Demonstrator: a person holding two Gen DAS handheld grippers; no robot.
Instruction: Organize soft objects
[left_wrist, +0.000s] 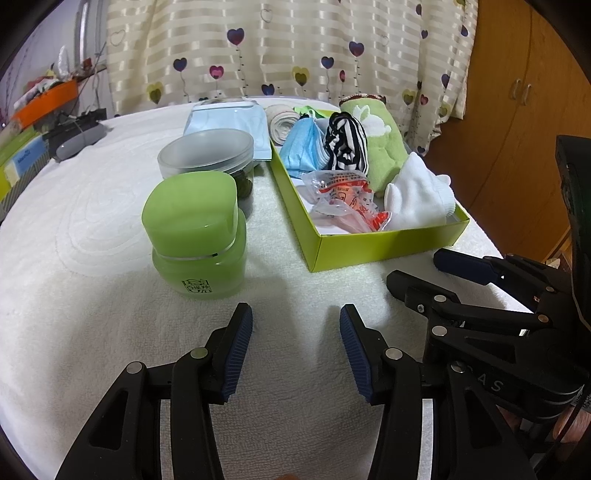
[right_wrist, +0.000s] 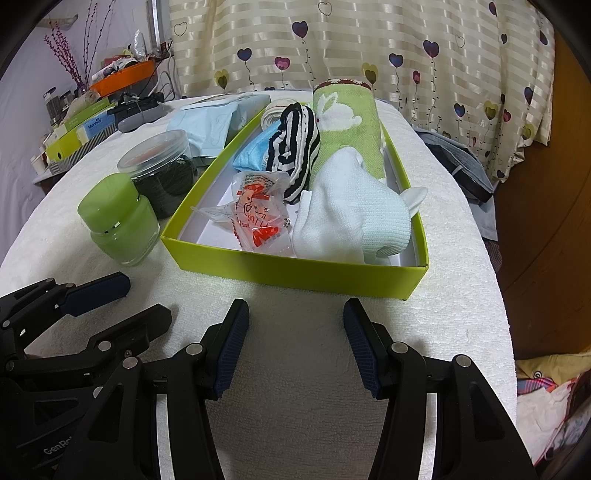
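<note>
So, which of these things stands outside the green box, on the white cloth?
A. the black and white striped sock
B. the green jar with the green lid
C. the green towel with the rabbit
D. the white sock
B: the green jar stands on the white cloth to the left of the green box, while the striped sock, white sock and rabbit towel lie inside it.

Bandage roll (right_wrist: 272, 115) mostly hidden
</note>
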